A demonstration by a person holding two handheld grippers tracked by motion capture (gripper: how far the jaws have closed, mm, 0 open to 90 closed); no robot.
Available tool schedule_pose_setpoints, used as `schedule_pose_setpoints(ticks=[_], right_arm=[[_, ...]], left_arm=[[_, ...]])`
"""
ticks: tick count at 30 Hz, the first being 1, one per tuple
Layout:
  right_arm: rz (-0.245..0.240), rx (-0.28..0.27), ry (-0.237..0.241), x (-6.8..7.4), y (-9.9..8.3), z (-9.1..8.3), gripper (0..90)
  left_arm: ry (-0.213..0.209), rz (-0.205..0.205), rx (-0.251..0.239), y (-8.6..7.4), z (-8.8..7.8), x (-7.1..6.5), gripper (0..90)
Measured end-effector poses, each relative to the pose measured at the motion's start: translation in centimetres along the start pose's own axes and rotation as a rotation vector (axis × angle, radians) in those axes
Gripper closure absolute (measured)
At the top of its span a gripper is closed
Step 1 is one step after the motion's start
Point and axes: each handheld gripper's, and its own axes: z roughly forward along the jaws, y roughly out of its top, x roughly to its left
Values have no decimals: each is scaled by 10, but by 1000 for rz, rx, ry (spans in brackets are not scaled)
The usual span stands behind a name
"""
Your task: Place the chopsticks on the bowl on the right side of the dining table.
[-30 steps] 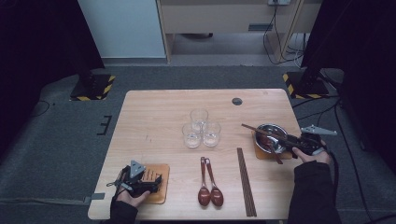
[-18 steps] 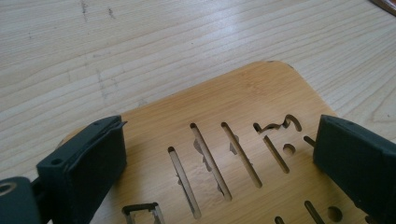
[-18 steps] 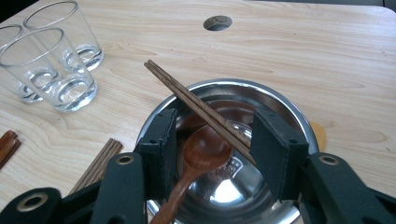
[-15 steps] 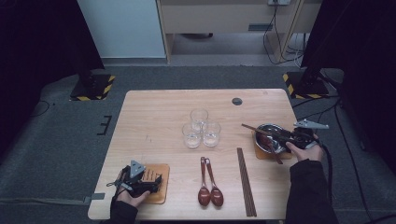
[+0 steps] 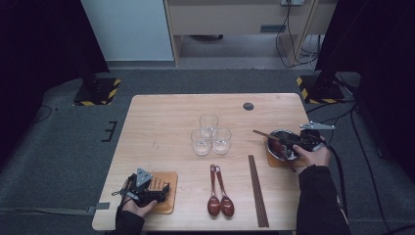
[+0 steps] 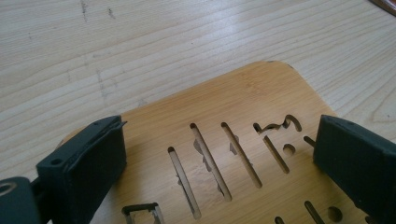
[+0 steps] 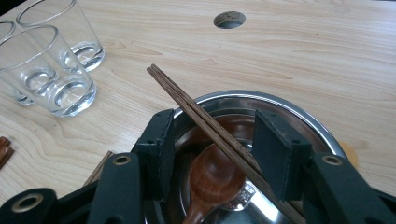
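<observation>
My right gripper (image 5: 295, 142) hovers over a steel bowl (image 5: 274, 136) at the table's right side. Its jaws stand open on either side of a pair of dark chopsticks (image 7: 182, 95) laid across the bowl's rim (image 7: 280, 100), and the pads do not press on them. A brown wooden spoon (image 7: 215, 177) lies inside the bowl under the right gripper (image 7: 215, 140). At the front left, my left gripper (image 5: 160, 190) rests open over a slotted wooden coaster (image 5: 169, 204). Its two black jaws straddle the coaster (image 6: 224, 107) without touching its edges.
Three empty glasses (image 5: 211, 134) stand clustered mid-table. Two brown spoons (image 5: 219, 196) and a second pair of chopsticks (image 5: 258, 191) lie near the front edge. A round cable hole (image 5: 248, 106) sits at the back. The bowl stands on another coaster (image 5: 270, 160).
The right hand has slid left, bringing its gripper over the bowl and astride the chopsticks. The left hand has stayed put.
</observation>
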Motion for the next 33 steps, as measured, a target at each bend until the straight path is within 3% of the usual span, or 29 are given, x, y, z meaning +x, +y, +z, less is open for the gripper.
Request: schedule_pose_setpoints(ticks=[7, 22, 33], right_arm=[[8, 32, 9, -5, -1, 11, 473], [-10, 48, 24, -5, -1, 19, 432], [-27, 74, 68, -4, -2, 18, 443]], left_arm=[[0, 0, 0, 0, 0, 0, 16], [0, 0, 0, 0, 0, 0, 15], [0, 0, 0, 0, 0, 0, 15]])
